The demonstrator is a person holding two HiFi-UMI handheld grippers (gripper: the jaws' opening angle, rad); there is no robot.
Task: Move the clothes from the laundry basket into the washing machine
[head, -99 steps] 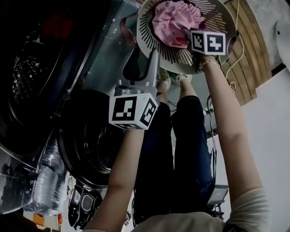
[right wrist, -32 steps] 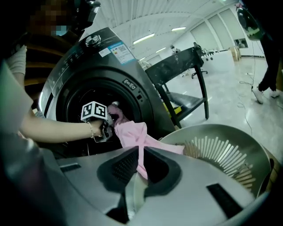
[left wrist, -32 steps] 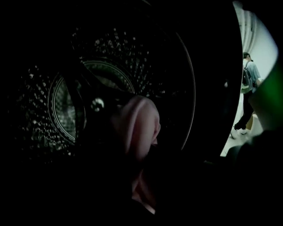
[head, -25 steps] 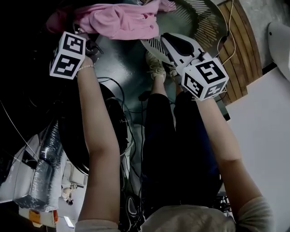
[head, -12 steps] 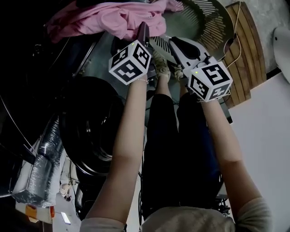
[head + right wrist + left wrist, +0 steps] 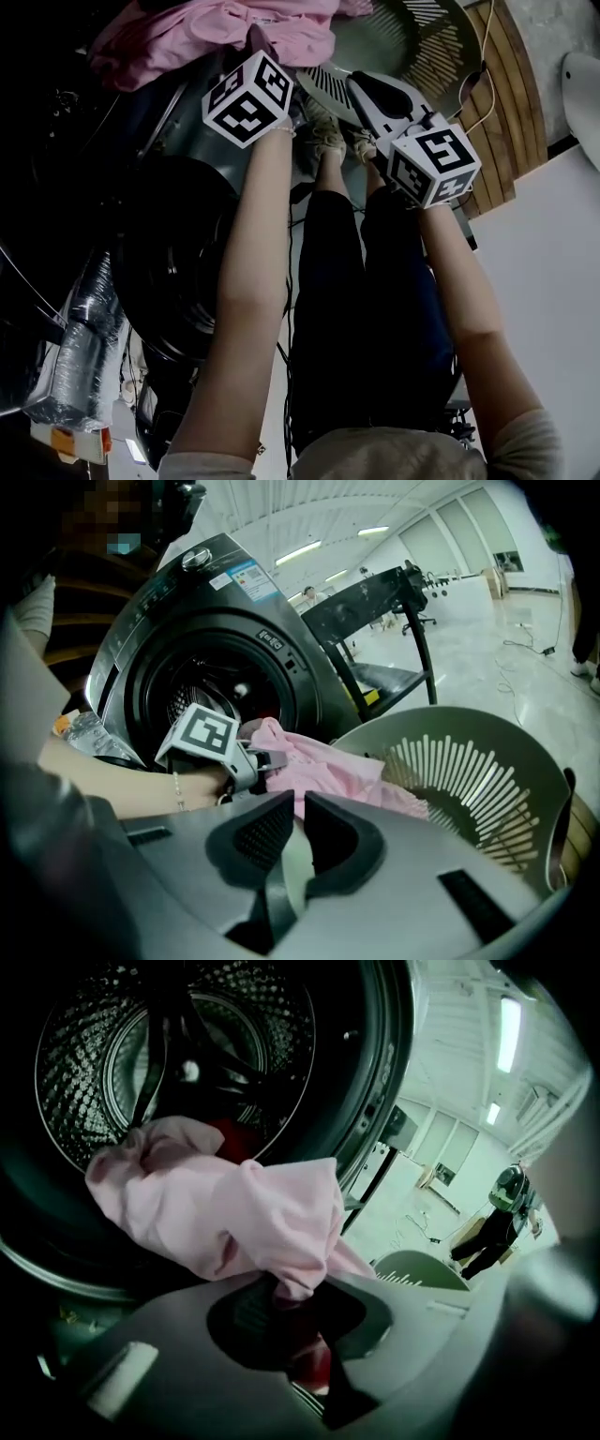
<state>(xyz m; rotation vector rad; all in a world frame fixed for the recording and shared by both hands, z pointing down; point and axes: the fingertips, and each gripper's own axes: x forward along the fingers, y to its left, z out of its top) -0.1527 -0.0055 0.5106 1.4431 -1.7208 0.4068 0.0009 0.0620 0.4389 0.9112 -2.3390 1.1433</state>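
Pink garment [image 6: 216, 1213] lies at the washing machine [image 6: 94, 1063] mouth, left tool [image 6: 281, 1299] closing on it; next, push deeper; right tool [image 6: 292, 832] clenched, empty.

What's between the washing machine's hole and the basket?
The pink garment, pinched in the left gripper as its jaws close; the right gripper view shows it.

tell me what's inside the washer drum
A pink garment hangs at the drum mouth, with something red behind it. The garment hides the drum's bottom.
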